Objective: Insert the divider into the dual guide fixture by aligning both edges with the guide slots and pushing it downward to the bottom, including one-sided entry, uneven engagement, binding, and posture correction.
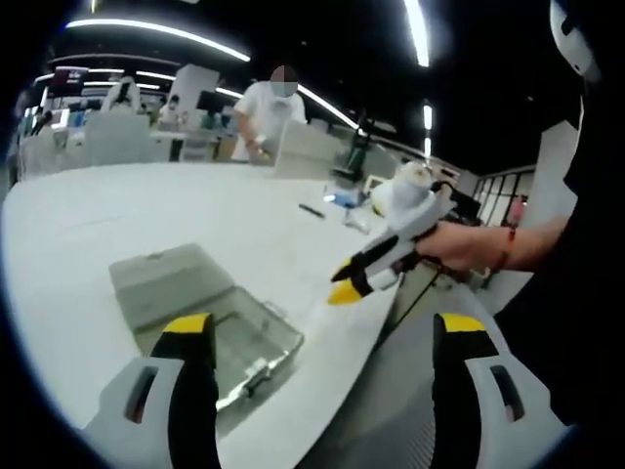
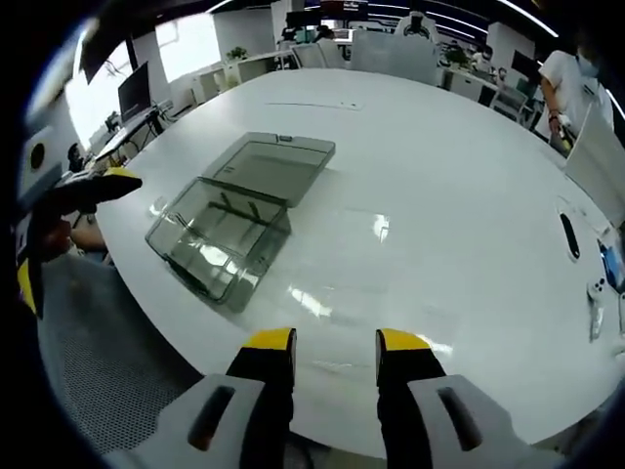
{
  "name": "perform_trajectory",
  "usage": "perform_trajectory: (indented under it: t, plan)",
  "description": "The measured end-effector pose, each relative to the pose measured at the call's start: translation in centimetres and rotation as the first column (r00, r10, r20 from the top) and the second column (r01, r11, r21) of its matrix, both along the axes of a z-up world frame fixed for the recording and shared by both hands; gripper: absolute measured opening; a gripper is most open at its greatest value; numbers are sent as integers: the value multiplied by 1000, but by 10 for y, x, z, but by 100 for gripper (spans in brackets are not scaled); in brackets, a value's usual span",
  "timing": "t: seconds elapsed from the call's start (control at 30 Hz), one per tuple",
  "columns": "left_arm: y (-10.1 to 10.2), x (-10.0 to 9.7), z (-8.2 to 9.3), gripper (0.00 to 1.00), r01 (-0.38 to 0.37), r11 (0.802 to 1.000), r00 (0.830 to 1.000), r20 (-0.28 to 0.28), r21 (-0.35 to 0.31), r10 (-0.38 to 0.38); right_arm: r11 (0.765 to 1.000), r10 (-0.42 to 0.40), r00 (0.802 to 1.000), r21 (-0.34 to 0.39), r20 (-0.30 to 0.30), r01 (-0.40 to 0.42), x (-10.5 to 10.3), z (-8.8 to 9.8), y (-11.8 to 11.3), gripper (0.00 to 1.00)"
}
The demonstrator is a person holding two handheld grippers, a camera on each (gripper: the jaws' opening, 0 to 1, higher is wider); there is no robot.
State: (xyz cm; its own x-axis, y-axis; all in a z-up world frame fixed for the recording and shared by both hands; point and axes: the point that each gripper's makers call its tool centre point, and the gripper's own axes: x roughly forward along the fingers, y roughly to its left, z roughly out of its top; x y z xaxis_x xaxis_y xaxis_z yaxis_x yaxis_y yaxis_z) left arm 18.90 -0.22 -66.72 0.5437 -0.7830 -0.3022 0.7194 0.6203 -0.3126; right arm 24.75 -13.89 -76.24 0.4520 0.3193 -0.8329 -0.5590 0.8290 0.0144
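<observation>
On the white bench [image 2: 410, 156] sits the clear box [image 2: 220, 234], lid open, dividers inside it. Left tongs [image 1: 327, 337] gape wide; right tongs [image 2: 335, 352] nearly closed, both empty. Best approach squarely from above, gripping one divider's top edge centrally.

We find no legible text, label, brand, number or sign in either view. The clear plastic box [image 2: 227, 217] on the white table [image 2: 420, 186] carries no readable marking. The dark screen [image 1: 70, 78] at 10 o'clock in the left gripper view shows bright patches too blurred to read.
</observation>
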Motion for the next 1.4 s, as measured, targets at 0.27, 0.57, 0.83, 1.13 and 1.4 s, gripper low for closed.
perform_trajectory:
  t: [0.27, 0.57, 0.83, 1.13, 1.4]
  plan:
    - [-2, -1, 0, 89, 6, 1000, 1000, -7, -8, -6, 1000, 20, 1000, 11, 22, -20, -3, 11, 6, 28]
    - [0, 5, 3, 88, -24, 999, 1000, -15, -36, 24, 999, 39, 999, 7, 33, -39, -3, 15, 9, 28]
    - [3, 10, 4, 87, -67, 996, 998, -26, -58, 65, 998, 55, 998, 24, 41, -56, -6, 19, 19, 28]
    - [7, 16, 7, 85, -124, 988, 992, -40, -96, 121, 995, 85, 995, 43, 57, -87, -9, 27, 31, 28]
    - [9, 20, 3, 81, -160, 982, 986, -55, -100, 155, 990, 125, 990, 58, 71, -130, -11, 31, 42, 28]
